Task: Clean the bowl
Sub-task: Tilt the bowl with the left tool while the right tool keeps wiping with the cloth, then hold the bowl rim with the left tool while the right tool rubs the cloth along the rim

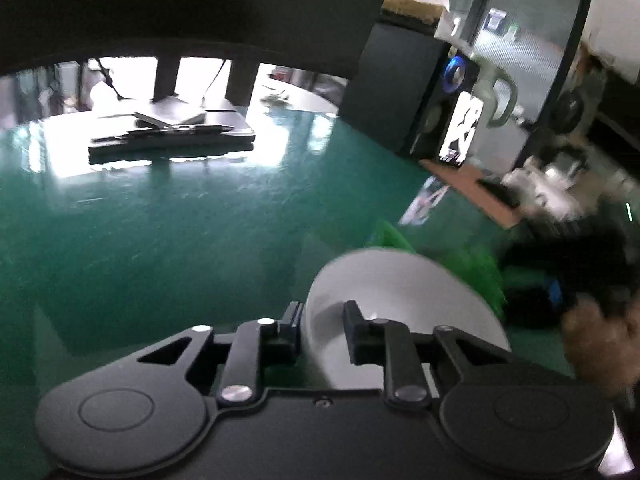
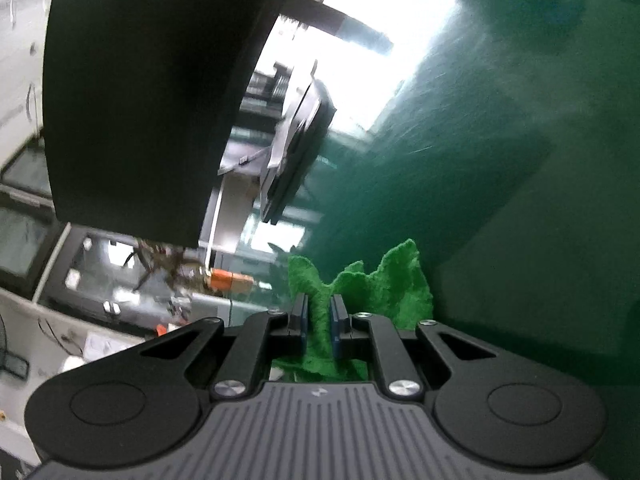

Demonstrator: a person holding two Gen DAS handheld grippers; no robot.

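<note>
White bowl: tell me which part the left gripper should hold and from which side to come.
Grip the thin rim wall of the white bowl on its near side, one finger inside and one outside, as the left gripper does now. The bowl's body looks too wide to span, and this leaves the inside free for the green cloth.

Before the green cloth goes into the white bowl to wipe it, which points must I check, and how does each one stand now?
1. Left gripper shut on the bowl rim, one finger outside, one inside: ok.
2. Right gripper shut on the green cloth: ok.
3. Enough cloth sticks out beyond the fingers to wipe with: ok.
4. Bowl inside free of other things: ok in the part that shows; the left wrist view is blurred.
5. Cloth already touching the bowl: cannot tell; green shows behind the rim only.
6. Bowl resting on the green table or lifted: cannot tell.
</note>
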